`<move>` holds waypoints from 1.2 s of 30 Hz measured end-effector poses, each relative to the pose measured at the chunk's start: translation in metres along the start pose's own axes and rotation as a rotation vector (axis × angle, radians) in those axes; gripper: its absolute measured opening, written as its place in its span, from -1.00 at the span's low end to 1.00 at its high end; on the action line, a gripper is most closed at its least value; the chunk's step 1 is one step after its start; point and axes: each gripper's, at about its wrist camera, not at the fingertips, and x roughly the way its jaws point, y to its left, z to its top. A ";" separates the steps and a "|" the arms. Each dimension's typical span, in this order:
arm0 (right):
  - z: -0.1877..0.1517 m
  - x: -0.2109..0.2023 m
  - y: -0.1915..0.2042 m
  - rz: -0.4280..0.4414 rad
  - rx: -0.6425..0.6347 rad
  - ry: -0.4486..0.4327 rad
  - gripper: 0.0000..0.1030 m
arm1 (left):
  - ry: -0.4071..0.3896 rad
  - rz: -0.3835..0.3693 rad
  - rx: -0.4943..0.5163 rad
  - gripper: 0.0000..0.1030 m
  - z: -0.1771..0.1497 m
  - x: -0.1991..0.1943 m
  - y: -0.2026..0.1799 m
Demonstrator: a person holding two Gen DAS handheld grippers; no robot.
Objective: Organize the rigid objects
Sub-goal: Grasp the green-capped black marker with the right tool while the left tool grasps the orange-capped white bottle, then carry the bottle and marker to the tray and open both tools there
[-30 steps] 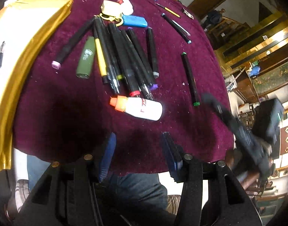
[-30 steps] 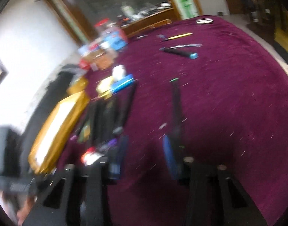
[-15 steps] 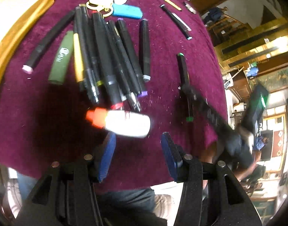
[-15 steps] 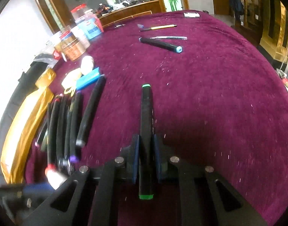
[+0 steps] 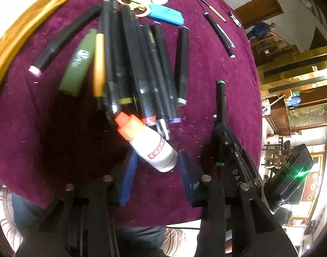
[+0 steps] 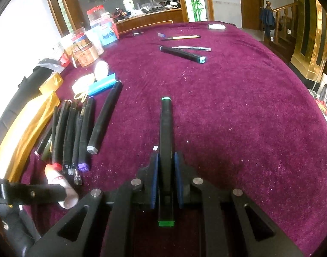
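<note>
Markers (image 5: 142,68) crowd our cloth as right gripper (image 6: 166,171) clamps marker (image 6: 166,128), left gripper (image 5: 156,171) closing around half-hidden bottle (image 5: 150,143).

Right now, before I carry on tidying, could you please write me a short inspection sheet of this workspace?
Surface: maroon velvet cloth, speckled with pale lint.
Job's things: green-capped black marker lying alone; bundle of black markers side by side; white bottle with orange cap at their near ends.
Clutter: green lighter, blue lighter, gold-wrapped box, jars at the far edge, teal-capped marker far off.
Grippers: right tool shut on the green-capped marker; left tool closing around the bottle, pads not yet pressing.
Cables: nothing seen.
Surroundings: wooden doors, staircase, bamboo painting.
</note>
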 end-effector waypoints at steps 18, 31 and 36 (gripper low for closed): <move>-0.003 -0.001 0.009 -0.051 -0.032 -0.009 -0.74 | -0.068 0.069 0.085 -0.46 -0.008 -0.020 0.023; -0.004 -0.003 0.006 -0.022 -0.005 -0.015 -0.75 | -0.128 0.058 0.159 -0.51 -0.011 -0.024 0.021; -0.004 -0.010 -0.001 0.041 0.047 -0.045 -0.75 | -0.133 -0.064 0.165 -0.52 -0.022 -0.048 0.030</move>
